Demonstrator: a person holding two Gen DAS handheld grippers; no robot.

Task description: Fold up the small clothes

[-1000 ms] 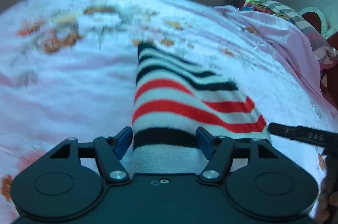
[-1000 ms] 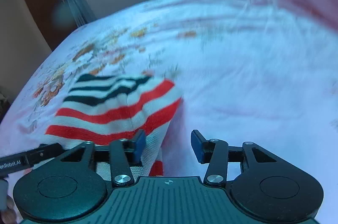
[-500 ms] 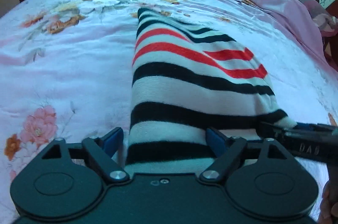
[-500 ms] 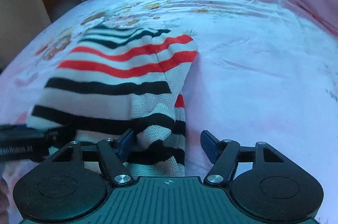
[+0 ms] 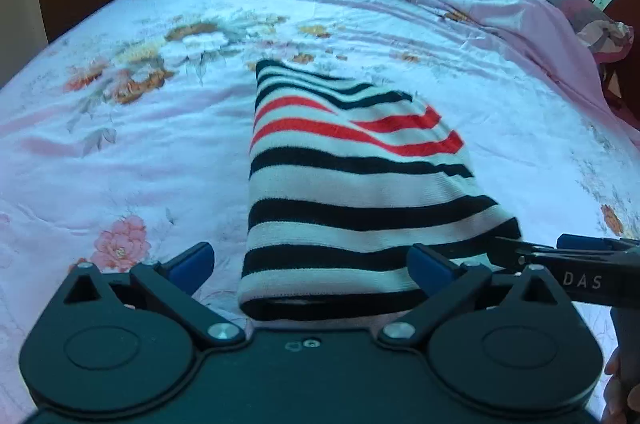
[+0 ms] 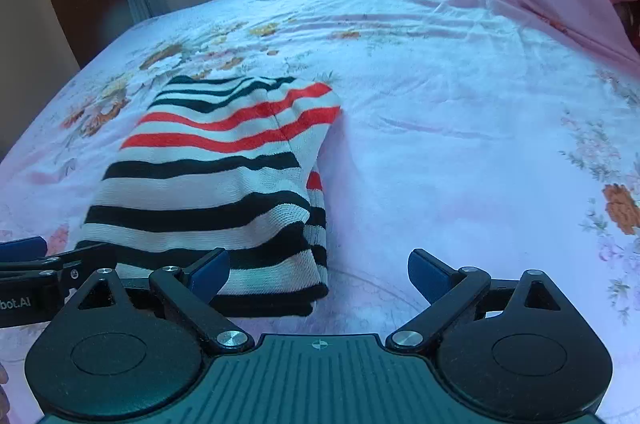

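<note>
Folding step: you look to have just laid the near half of the striped knit garment (image 5: 352,191) over itself, so it lies as a doubled stack on the floral bedsheet (image 5: 120,151), centre of the left wrist view, left of centre in the right one.
Why it lies so: the layers sit flat, hem edges near the bottom of the frame, which suits a finished fold.
Left gripper (image 5: 312,260): your jaws have just been opening and stand wide; the garment's near edge lies between the blue pads, neither pressing it.
Right gripper (image 6: 318,270): jaws likewise just opened wide, holding nothing; the left pad sits over the garment's near corner, the right over bare sheet.
</note>
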